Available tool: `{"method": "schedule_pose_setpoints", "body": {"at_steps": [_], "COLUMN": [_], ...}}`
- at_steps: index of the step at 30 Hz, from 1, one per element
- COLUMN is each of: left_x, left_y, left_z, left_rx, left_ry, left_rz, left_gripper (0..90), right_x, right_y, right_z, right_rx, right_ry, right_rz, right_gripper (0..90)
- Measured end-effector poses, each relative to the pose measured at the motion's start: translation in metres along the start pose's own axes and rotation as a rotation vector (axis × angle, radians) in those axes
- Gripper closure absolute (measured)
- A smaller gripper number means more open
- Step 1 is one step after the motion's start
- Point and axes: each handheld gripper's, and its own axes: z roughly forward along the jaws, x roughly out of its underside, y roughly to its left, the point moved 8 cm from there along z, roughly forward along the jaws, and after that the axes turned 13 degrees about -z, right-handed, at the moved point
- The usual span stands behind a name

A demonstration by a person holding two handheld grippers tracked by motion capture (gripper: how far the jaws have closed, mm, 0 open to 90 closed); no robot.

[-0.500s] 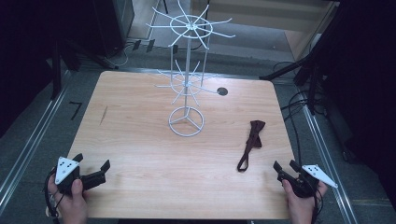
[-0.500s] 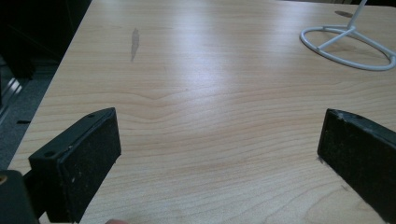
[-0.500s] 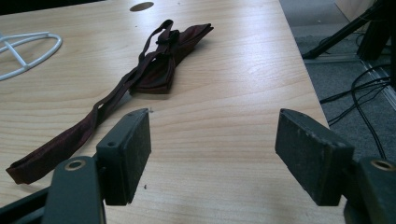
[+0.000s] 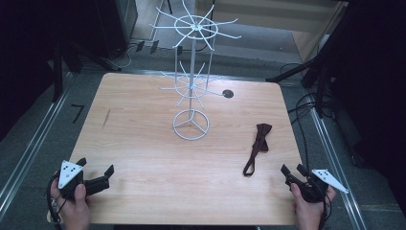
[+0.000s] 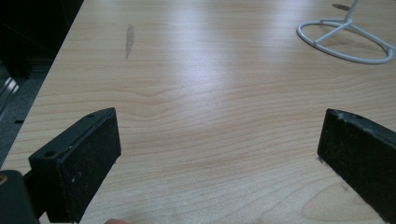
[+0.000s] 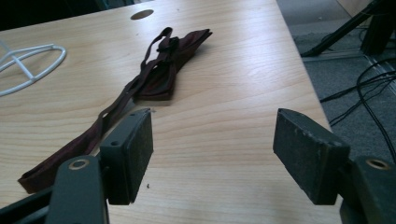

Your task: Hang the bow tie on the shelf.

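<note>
A dark red bow tie with its strap trailing toward me lies on the right part of the wooden table. In the right gripper view the bow tie lies ahead and left of the jaws. A white wire display stand with hooked arms on two tiers rises at the table's middle back; its ring base shows in the left gripper view. My left gripper is open near the front left corner, nothing between its jaws. My right gripper is open near the front right corner, just right of the strap's end.
A small round hole sits in the table behind the stand. A dark scuff marks the left side. Metal rails run along both table sides, with cables on the floor at the right.
</note>
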Motion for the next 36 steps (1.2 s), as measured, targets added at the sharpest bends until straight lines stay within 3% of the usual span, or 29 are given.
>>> {"method": "schedule_pose_setpoints", "body": {"at_steps": [11,19,29,32,33,36], "left_x": [0.001,0.001,0.001,0.001,0.001,0.001], "left_y": [-0.001,-0.003,-0.003,-0.004,-0.004,-0.004], "left_z": [0.001,0.001,0.002,0.002,0.002,0.002], "left_rx": [-0.012,-0.014,-0.013,-0.016,-0.017,-0.018], "left_ry": [0.004,0.003,0.006,0.007,0.007,0.006], "left_rz": [0.019,0.033,0.036,0.037,0.038,0.038], "left_gripper": [0.0,0.0,0.0,0.0,0.0,0.0], "right_x": [-0.006,-0.013,-0.016,-0.016,-0.015,-0.014], "right_y": [0.039,0.052,0.061,0.065,0.071,0.079], "right_z": [0.025,0.048,0.065,0.07,0.074,0.08], "right_rx": [-0.046,-0.024,-0.043,-0.046,-0.042,-0.039], "right_ry": [0.028,0.056,0.103,0.133,0.166,0.209], "right_rz": [-0.067,-0.031,-0.015,-0.036,-0.074,-0.111], "right_gripper": [28.9,30.1,30.1,30.0,29.8,30.7]}}
